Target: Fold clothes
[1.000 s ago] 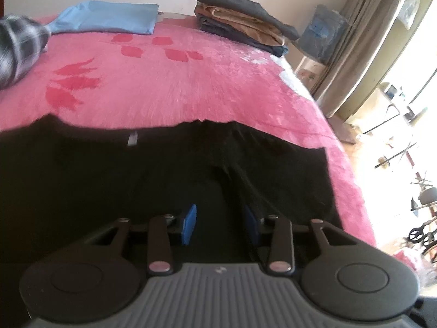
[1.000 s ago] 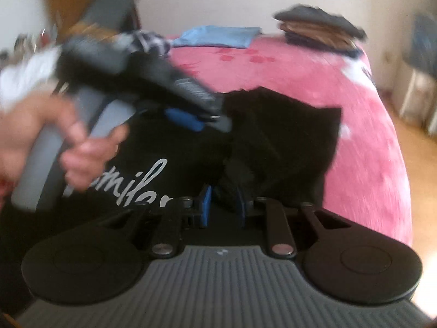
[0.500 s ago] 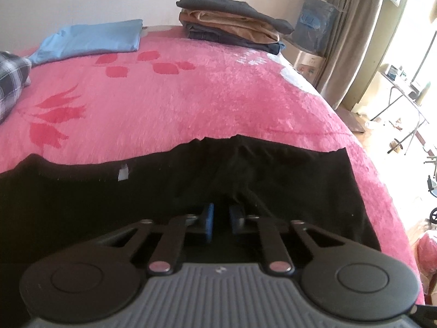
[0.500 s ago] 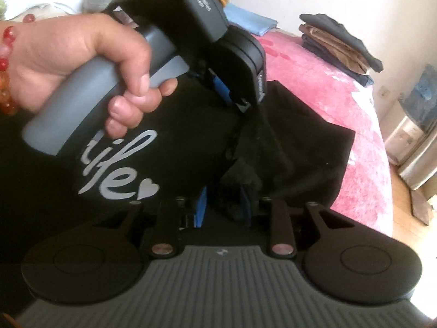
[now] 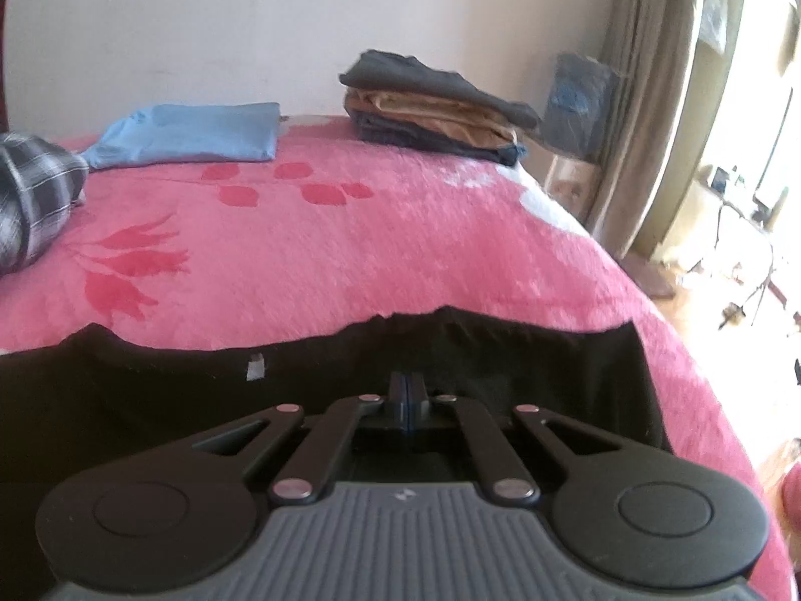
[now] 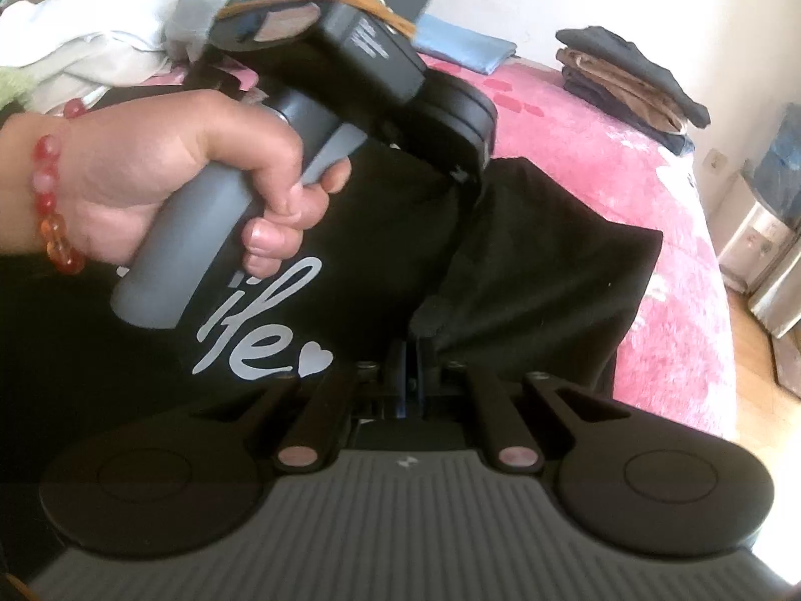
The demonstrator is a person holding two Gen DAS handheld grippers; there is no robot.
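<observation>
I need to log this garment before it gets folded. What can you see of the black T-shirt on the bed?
The black T-shirt is soft, matt cloth lying mostly flat on the pink bedspread. Pale cursive lettering ending in a small heart runs across it, and a small white tag shows near one edge. The sleeve part is rumpled. Both the left gripper and the right gripper have their jaws shut on folds of it.

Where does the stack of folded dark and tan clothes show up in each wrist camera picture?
Left wrist view: the stack of folded clothes sits upper centre, at the far edge of the pink bedspread.
Right wrist view: the stack is at upper right.
Shared landmark: the folded blue garment, left of the stack.
</observation>
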